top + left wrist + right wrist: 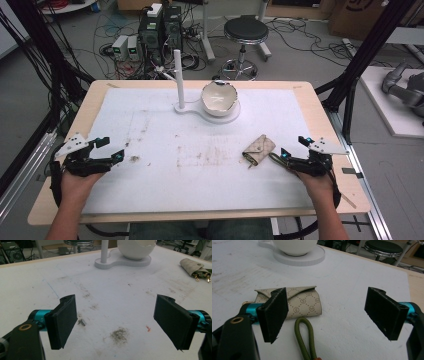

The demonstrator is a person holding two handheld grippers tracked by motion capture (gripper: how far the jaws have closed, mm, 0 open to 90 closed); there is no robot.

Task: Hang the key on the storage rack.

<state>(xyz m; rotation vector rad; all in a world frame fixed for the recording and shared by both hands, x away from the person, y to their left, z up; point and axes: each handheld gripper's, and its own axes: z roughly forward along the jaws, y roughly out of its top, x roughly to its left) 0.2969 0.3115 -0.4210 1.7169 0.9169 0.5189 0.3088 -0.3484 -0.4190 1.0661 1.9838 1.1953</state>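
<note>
High view: the beige key pouch (259, 149) lies toward the table's (320, 120) right edge, just beside the right gripper (292, 150), its monogram too small to read.

Left gripper view: the left gripper (117, 322) is spread wide above bare, stained surface; the pouch is cut off at the frame edge.

Right gripper view: the jaws gape, gripping nothing; the left jaw hides part of the pouch, and the olive cord loop (305, 337) runs off the bottom edge.

Beige patterned pouch (259, 148) — flat, flap closed — on mat.

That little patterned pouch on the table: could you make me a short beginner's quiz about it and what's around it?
1. True or false: the right gripper is clamped on the key pouch.
2. What lies between the right gripper's fingers?
3. What sits beside the white post: A bowl, B bottle, C book?

Key: 1 false, it stands open, pouch untouched. 2 an olive cord loop. 3 A, the white bowl.
</note>
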